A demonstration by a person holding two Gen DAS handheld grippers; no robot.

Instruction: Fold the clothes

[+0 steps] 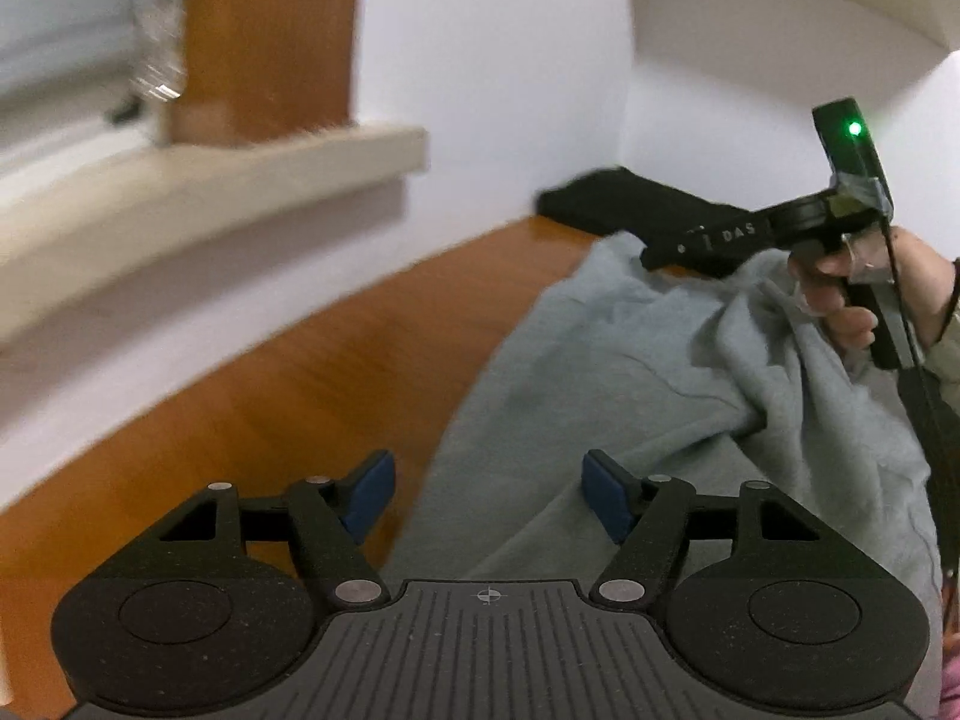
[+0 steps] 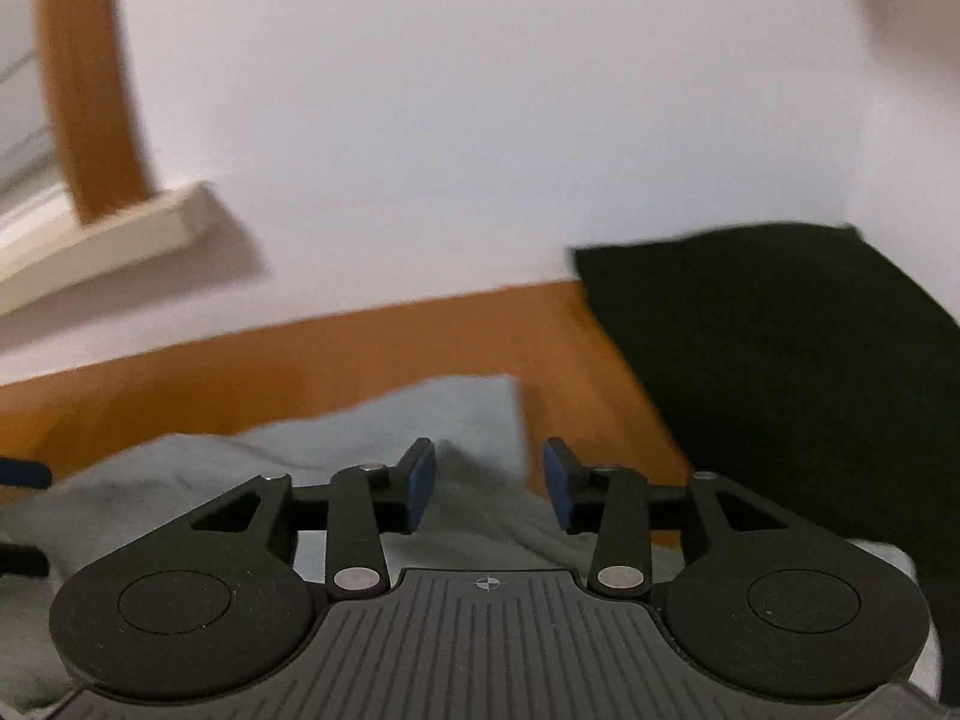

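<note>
Hovering with jaws spread and empty, both the left tool (image 1: 483, 495) and right tool (image 2: 487, 486) risk snagging the rumpled grey garment (image 1: 630, 372), likely dragging creases across the surface (image 1: 300, 372).

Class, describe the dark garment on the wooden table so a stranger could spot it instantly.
Start at the wooden table against the white wall. Follow it to the far corner, beyond the rumpled grey garment. There lies the black garment: flat and neatly squared, unlike its loose, pale grey neighbour.
</note>
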